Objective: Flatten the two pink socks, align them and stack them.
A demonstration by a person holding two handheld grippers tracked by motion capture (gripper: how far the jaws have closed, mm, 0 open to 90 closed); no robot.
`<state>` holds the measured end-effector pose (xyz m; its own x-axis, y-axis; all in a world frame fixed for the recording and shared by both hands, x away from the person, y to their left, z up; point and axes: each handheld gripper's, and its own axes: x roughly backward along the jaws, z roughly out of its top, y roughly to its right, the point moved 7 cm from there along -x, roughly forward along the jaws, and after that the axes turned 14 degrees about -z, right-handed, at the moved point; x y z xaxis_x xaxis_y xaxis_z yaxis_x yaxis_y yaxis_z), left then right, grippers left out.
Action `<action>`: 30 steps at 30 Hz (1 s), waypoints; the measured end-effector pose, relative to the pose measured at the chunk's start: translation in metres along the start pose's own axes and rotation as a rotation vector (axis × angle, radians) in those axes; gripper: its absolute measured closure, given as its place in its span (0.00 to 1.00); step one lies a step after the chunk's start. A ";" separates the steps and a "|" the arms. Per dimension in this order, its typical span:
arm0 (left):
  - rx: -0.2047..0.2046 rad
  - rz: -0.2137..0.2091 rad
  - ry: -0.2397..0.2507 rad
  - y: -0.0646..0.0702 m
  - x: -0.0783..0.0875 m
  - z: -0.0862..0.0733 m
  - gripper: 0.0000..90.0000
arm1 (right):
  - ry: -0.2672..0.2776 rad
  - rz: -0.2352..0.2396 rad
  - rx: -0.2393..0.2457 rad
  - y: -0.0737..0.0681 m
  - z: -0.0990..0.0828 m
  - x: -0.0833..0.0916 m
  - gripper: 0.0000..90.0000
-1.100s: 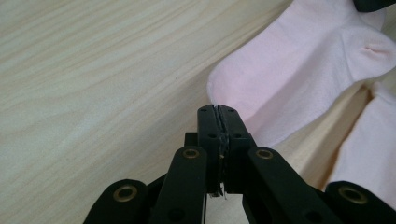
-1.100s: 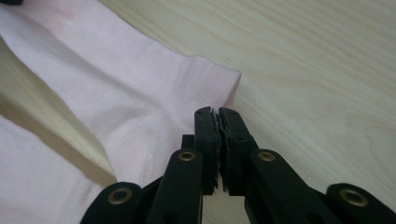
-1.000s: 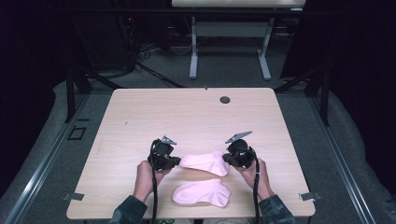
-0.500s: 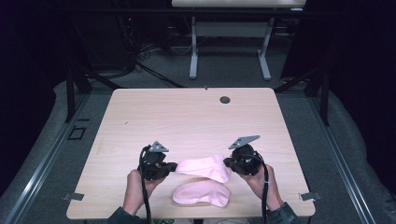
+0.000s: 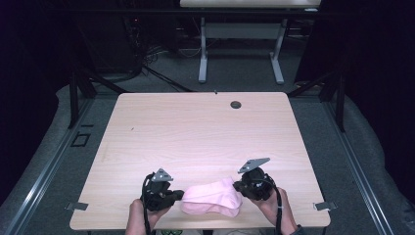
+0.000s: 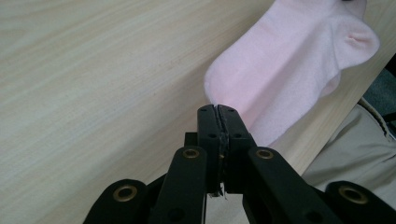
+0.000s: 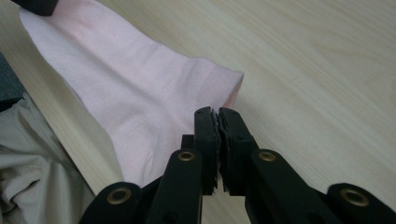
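- The pink sock [image 5: 211, 197] is soft knit cotton with a fine, slightly fuzzy weave, a rounded toe at one end and a banded cuff at the other.
- It lies near the front edge of the table [image 5: 195, 132], between the two grippers, and from above it looks like one sock stacked on a second one; a paler pink edge peeks out beneath it in the left gripper view, though I can't be certain of that from here.
- The table is a pale wood-grain laminate board with rounded corners, matte and smooth, with a small dark round grommet [image 5: 236, 104] near its far edge, well apart from the sock.
- No container is on the table; the sock rests straight on the board.
- The left gripper [image 5: 177, 196] is clenched tight, its black jaws pressed flat against each other, tips just at the toe end of the sock; whether a pinch of fabric is caught there is hard to tell (the jaws hide the spot).
- The right gripper [image 5: 238, 186] is likewise clamped shut, its tips just at the cuff end, right by the ribbed band; whether it grips the fabric I can't tell.
- Each gripper carries a grey three-cornered plate on top and sits in one of the person's hands, coming in from the table's near side.
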<state>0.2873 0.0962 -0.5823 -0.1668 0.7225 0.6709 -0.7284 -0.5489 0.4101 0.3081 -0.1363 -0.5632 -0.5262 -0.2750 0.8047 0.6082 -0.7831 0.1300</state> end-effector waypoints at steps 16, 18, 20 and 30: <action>-0.028 0.132 0.020 -0.009 -0.015 -0.016 0.70 | -0.038 0.028 -0.024 -0.008 -0.028 -0.036 0.92; -0.028 0.156 0.032 -0.010 -0.012 -0.014 0.64 | -0.030 0.031 -0.031 -0.007 -0.028 -0.034 0.82; -0.027 0.184 0.020 -0.012 -0.011 -0.013 0.53 | -0.019 0.029 -0.038 -0.007 -0.027 -0.032 0.72; -0.032 0.255 -0.046 -0.021 -0.020 -0.019 0.31 | -0.047 -0.044 -0.028 -0.006 -0.041 -0.034 0.41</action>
<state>0.2934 0.1015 -0.6168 -0.3177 0.5426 0.7776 -0.6878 -0.6964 0.2050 0.2980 -0.1451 -0.6147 -0.5231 -0.2139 0.8250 0.5678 -0.8093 0.1502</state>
